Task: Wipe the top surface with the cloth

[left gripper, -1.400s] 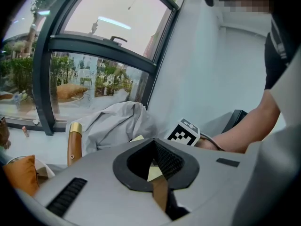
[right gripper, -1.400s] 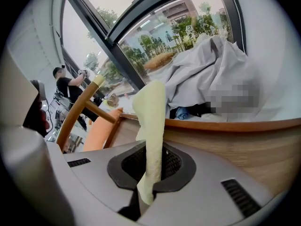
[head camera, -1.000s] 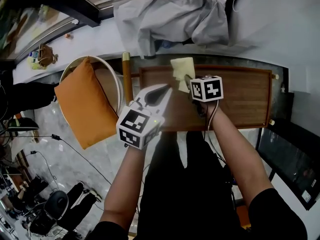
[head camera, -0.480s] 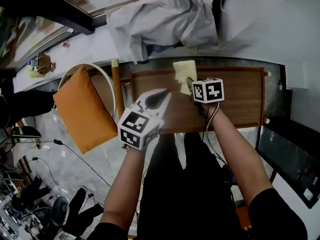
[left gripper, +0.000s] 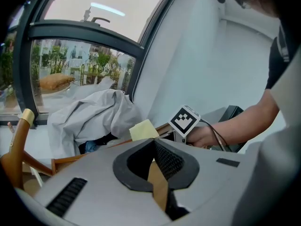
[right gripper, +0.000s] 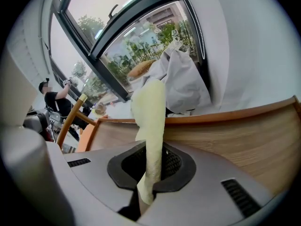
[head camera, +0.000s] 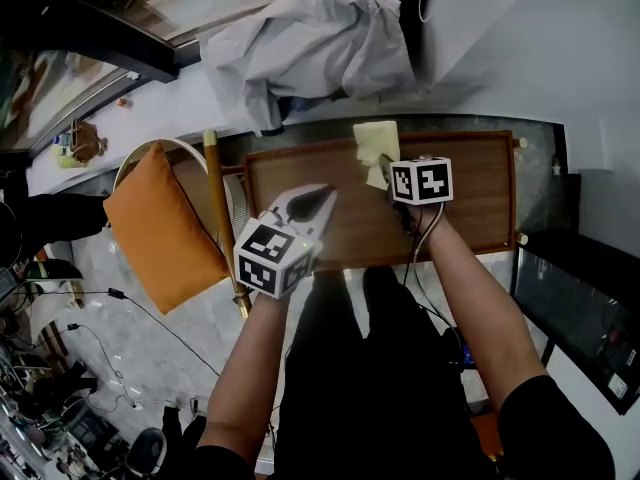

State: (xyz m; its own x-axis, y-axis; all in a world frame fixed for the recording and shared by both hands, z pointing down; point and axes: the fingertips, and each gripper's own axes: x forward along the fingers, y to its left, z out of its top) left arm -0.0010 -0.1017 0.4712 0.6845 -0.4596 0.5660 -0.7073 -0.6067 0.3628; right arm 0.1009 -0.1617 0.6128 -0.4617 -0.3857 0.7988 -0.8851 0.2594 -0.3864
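Note:
A pale yellow cloth (head camera: 376, 146) rests on the far part of the wooden top surface (head camera: 470, 193), and my right gripper (head camera: 385, 171) is shut on its near end. In the right gripper view the cloth (right gripper: 149, 126) rises from between the pressed jaws of the right gripper (right gripper: 149, 173) over the brown wood (right gripper: 244, 140). My left gripper (head camera: 318, 200) hovers above the left half of the top, jaws shut and empty. From the left gripper view its tips (left gripper: 154, 144) point toward the cloth (left gripper: 143, 130).
A crumpled grey garment (head camera: 310, 43) lies on the sill behind the table. An orange cushion (head camera: 160, 228) sits on a round chair (head camera: 215, 183) to the left. A dark cabinet (head camera: 580, 298) stands at the right. Cables run over the floor (head camera: 120, 328).
The view has drifted left and down. The right gripper and cloth sit slightly farther toward the back edge of the top. The left gripper holds nearly the same spot.

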